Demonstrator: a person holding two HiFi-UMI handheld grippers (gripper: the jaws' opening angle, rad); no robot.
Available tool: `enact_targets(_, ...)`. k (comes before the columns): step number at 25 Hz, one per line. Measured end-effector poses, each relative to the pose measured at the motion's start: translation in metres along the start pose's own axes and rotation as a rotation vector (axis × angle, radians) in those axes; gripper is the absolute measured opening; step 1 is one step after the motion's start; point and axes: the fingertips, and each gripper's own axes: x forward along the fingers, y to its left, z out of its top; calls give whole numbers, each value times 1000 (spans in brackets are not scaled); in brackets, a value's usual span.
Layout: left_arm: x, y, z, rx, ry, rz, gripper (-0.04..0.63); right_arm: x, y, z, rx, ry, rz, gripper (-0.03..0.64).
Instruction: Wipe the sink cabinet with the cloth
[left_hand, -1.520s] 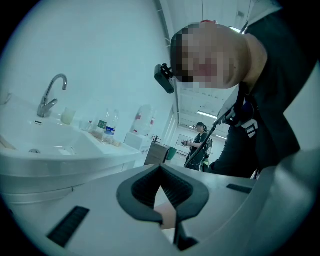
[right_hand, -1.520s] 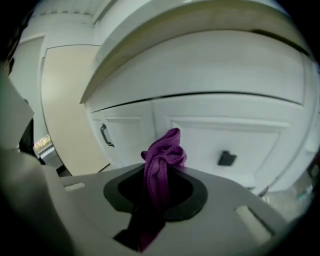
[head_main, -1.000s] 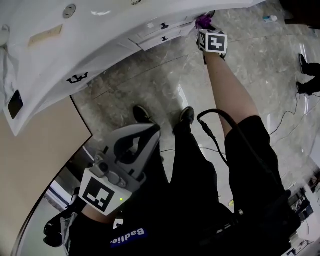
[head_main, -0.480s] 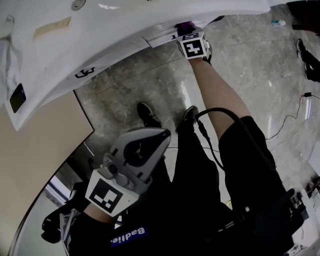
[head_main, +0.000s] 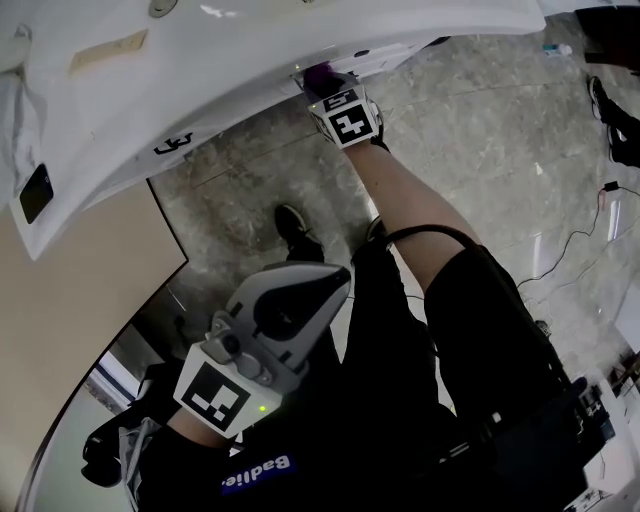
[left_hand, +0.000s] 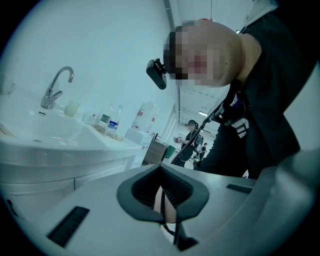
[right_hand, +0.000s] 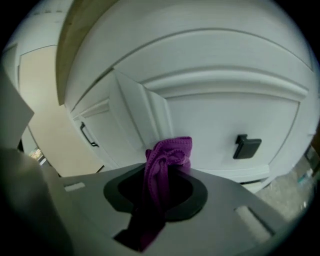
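Right gripper view shows your right gripper (right_hand: 160, 180) pinching a bunched purple cloth (right_hand: 167, 152), whose tip sits against the drawer front of the white sink cabinet (right_hand: 210, 115), near a black square knob (right_hand: 247, 146). Your left gripper (left_hand: 161, 197) has its jaws pressed together on nothing, low by your waist, well apart from the cabinet

Panel (head_main: 70, 330): beige, flat, plain.
Floor (head_main: 480, 130): grey marbled stone, glossy, right of the panel.
Cable (head_main: 575, 232): thin, black, on the floor, far right of the panel.
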Motion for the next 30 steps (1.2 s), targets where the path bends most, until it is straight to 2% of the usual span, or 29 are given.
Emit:
enact_targets(3, 5, -1, 2, 5, -11, -9, -11, -12, 17, 3, -143, -28, 99, 81)
enact_targets(5, 8, -1, 3, 7, -17, -11, -11, -21, 4, -2, -173, -28, 98, 81)
enact_targets(7, 11, -3, 6, 8, -22, -12, -11, -30, -31, -17, -123, -7, 36, 83)
enact_targets(14, 14, -6, 9, 25, -12, -11, -11, -69, -193, -63, 152, 89, -342, 83)
enact_targets(16, 14, -6, 7, 27, -4, -7, -11, -74, -220, -69, 215, 119, -409, 83)
enact_targets(18, 15, -7, 4, 25, 5, -7, -11, -73, -229, -68, 233, 142, -429, 83)
enact_targets(22, 14, -11, 1, 21, 13, -6, -11, -45, -189, -43, 156, 122, -323, 83)
enact_targets(26, 16, -16, 7, 36, 7, -9, -11, -13, -115, -34, 124, 123, -194, 83)
enact_targets(30, 18, -25, 18, 64, 7, -21, -11, 3, -28, -12, 102, 90, -19, 83)
